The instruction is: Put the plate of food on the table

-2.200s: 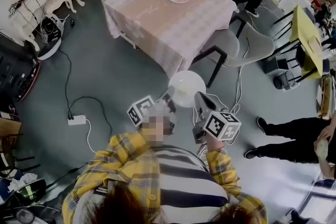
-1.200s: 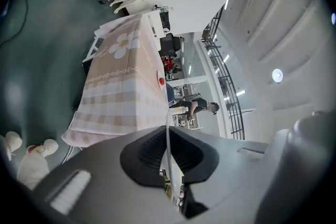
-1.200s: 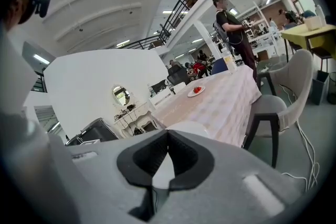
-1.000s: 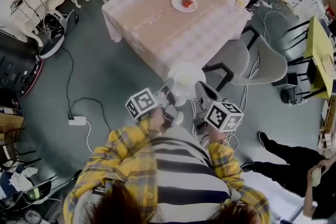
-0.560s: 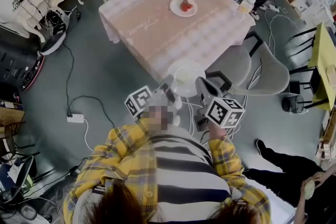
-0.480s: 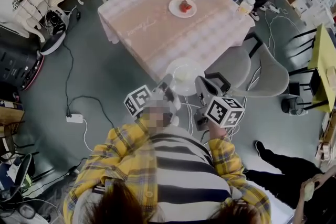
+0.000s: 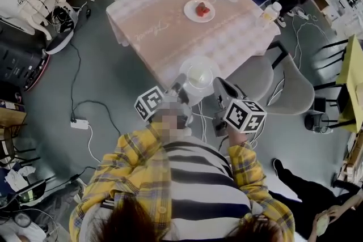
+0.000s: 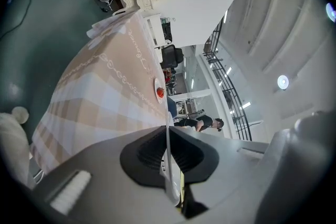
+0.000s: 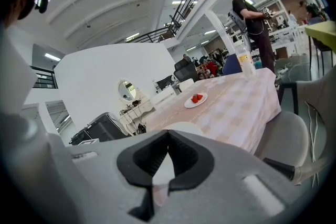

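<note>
Left gripper (image 7: 180, 89): shut on the near-left rim of the white plate (image 7: 199, 68).
Right gripper (image 7: 219, 88): clamped on the plate's near-right rim.
Plate: held between both at the tabletop's (image 7: 164, 31) near edge, pale food in its middle.
Farther: second plate (image 7: 199, 11) with red food, mid-tabletop; bottle (image 7: 270, 12) at the right corner.

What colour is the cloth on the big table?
The checked tablecloth is pink-beige and white; head view best.
</note>
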The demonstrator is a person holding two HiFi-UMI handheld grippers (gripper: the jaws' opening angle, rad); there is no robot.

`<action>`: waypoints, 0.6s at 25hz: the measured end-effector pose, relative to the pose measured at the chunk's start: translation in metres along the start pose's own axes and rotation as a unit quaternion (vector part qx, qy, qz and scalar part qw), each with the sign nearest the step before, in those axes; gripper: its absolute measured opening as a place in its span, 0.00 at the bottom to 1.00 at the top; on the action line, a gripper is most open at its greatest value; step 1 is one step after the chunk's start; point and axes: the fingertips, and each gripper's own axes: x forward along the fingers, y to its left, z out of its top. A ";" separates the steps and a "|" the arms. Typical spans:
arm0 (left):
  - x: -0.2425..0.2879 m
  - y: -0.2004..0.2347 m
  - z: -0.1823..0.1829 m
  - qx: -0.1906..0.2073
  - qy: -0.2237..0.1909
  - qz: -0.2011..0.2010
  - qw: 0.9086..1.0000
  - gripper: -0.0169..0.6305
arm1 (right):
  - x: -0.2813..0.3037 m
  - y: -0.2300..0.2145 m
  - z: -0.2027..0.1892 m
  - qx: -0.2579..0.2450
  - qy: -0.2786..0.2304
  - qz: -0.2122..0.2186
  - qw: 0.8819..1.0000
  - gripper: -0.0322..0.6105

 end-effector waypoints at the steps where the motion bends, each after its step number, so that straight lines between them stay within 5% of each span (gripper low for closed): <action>1: 0.003 0.000 0.002 -0.001 -0.002 0.000 1.000 0.04 | 0.004 -0.001 0.002 0.000 0.002 0.000 1.000 0.05; 15: 0.072 0.011 0.042 0.006 0.017 0.031 0.999 0.04 | 0.067 -0.032 0.030 0.021 0.017 -0.018 0.999 0.05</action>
